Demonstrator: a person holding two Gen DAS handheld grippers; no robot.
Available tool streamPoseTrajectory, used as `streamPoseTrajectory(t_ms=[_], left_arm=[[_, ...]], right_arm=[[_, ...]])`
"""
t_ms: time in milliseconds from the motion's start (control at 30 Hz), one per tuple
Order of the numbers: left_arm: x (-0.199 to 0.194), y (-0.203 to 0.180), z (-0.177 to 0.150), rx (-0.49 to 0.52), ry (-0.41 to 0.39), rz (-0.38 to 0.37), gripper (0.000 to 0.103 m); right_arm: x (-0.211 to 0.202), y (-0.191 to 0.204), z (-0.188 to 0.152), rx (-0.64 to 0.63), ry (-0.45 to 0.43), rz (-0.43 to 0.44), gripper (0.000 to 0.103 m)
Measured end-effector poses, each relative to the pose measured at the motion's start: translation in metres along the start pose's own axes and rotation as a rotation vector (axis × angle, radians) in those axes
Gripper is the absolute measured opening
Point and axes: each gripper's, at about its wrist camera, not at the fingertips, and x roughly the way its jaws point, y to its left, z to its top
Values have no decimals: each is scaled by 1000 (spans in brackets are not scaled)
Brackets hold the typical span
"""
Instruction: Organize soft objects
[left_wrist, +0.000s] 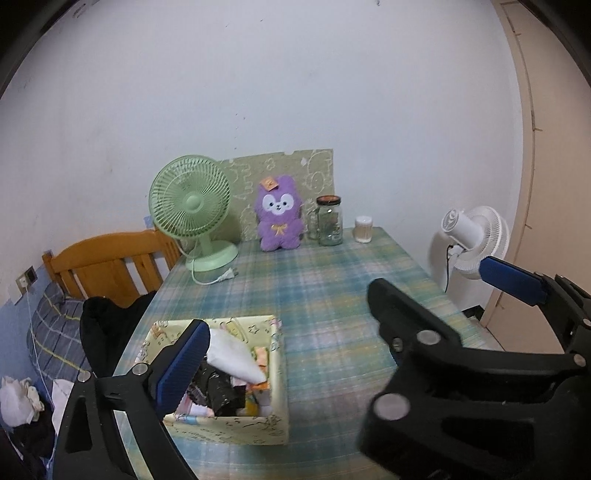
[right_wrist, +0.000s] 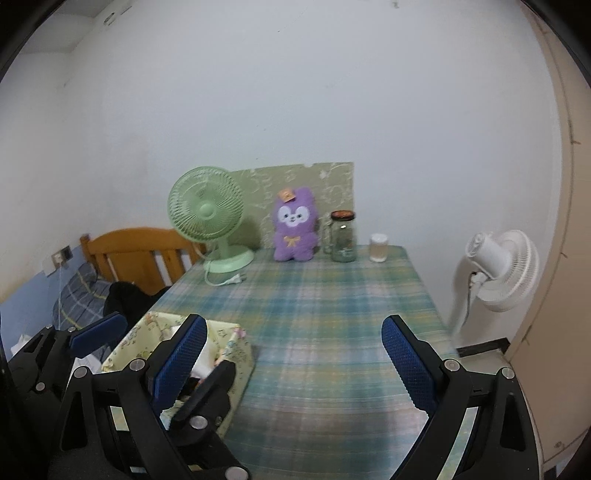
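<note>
Both grippers hang above the table with jaws wide and nothing held. The box of folded cloths sits at seven o'clock under the left gripper; the right gripper hovers over bare plaid. Looks like a pause between picks. Next, one of them must drop into the box and pinch a cloth, perhaps the white one on top

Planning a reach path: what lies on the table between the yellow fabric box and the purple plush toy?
Nothing: in both wrist views only bare plaid tablecloth separates the yellow patterned fabric box from the purple plush toy. The green fan's plug lies off to the left.
</note>
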Motion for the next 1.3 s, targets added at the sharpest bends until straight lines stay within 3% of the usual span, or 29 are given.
streamPoseTrajectory(t_ms=[233,667,1300], left_arm=[[-14,-14,5,9,-36,-14,100],[-36,-15,11,-22,-90,28,103],[-44,8,7,-88,-92,63,103]], right_arm=[[-21,-20,2,25,-34,-55,97],[-54,-37,5,42,-99,-119,97],[-60,-35,5,32,-116,-100,98]])
